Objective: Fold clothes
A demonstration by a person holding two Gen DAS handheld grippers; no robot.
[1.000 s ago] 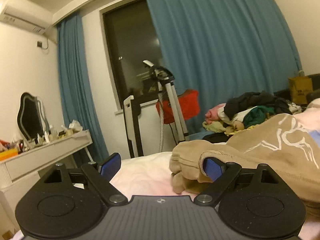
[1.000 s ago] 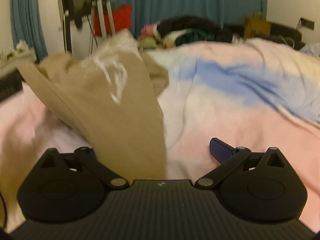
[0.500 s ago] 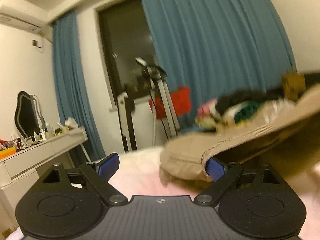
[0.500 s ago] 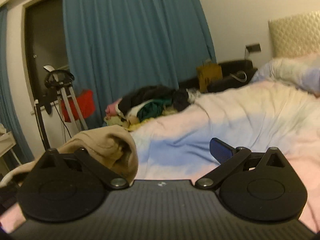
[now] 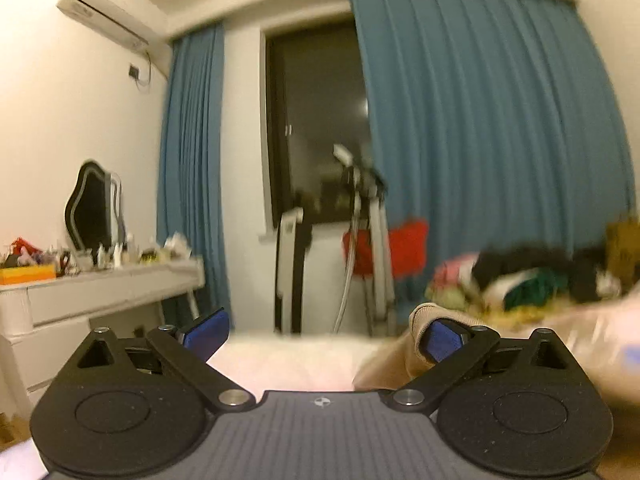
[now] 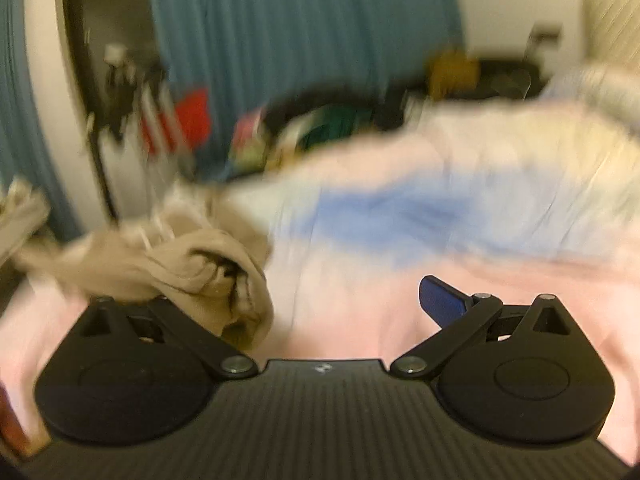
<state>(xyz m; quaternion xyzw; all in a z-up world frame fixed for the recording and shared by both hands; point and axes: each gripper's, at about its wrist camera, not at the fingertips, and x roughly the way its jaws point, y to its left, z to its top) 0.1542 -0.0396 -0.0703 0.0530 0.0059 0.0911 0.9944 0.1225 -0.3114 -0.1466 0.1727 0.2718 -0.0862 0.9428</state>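
Note:
A tan sweatshirt [image 6: 192,264] lies bunched on the pink and blue bedspread [image 6: 400,216]. In the right wrist view it drapes over my right gripper's left finger and hides it; the right blue pad [image 6: 440,298] is bare. My right gripper [image 6: 340,304] stands wide open. In the left wrist view a tan edge of the sweatshirt [image 5: 416,332] wraps the right pad [image 5: 442,340] of my left gripper [image 5: 324,336], which is also wide open. The view is blurred.
A pile of mixed clothes [image 5: 520,280] sits at the far end of the bed. A white dresser [image 5: 96,292] with clutter and a mirror stands left. A metal stand [image 5: 372,240] with a red bag is by the window and blue curtains [image 5: 492,140].
Both grippers have swung upward and the views have shifted fast. The sweatshirt has dropped from a raised sheet into a bunched heap at the left. Both grippers stay open.

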